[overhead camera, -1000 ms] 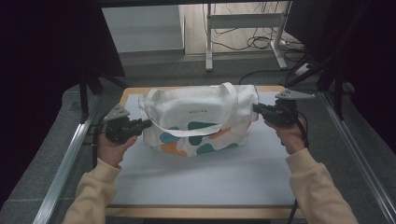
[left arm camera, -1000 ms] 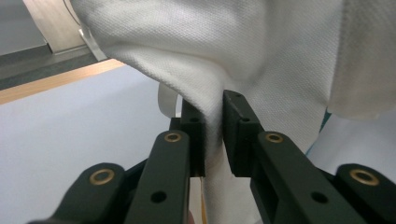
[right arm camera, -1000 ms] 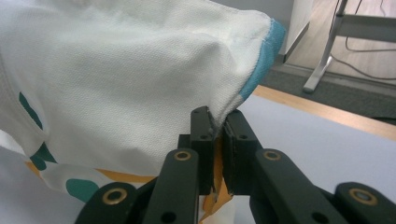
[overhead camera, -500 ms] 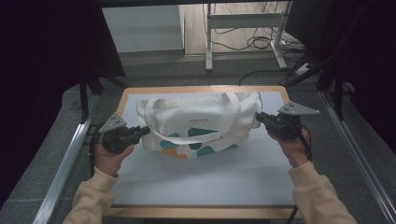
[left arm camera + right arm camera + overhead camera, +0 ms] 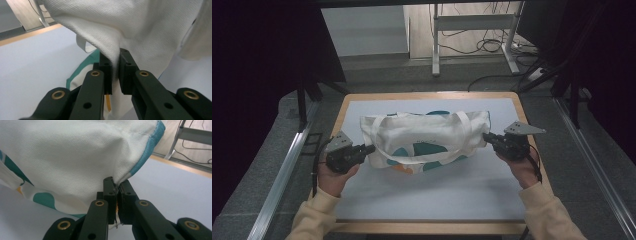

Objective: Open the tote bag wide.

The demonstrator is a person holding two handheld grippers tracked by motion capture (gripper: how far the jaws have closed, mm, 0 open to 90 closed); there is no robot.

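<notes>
A white tote bag (image 5: 422,137) with teal and orange patches lies stretched across the pale mat, its handle looping over the front. My left gripper (image 5: 368,148) is shut on the bag's left edge; the left gripper view has white cloth (image 5: 130,30) pinched between the black pads. At the bag's right edge my right gripper (image 5: 488,138) is shut on the cloth; the right gripper view has the bag's teal-trimmed corner (image 5: 147,150) clamped between the jaws. Both grippers (image 5: 115,72) (image 5: 117,195) sit low, just above the mat.
The wooden-edged table (image 5: 427,96) carries the pale mat (image 5: 437,195). Metal rails (image 5: 282,175) run along both sides. Beyond the table stands a metal frame (image 5: 472,25) with cables on the floor.
Both hands have come down and moved apart toward the table's sides. The bag, which hung bunched and raised, now lies lower and pulled out flat between the grippers.
</notes>
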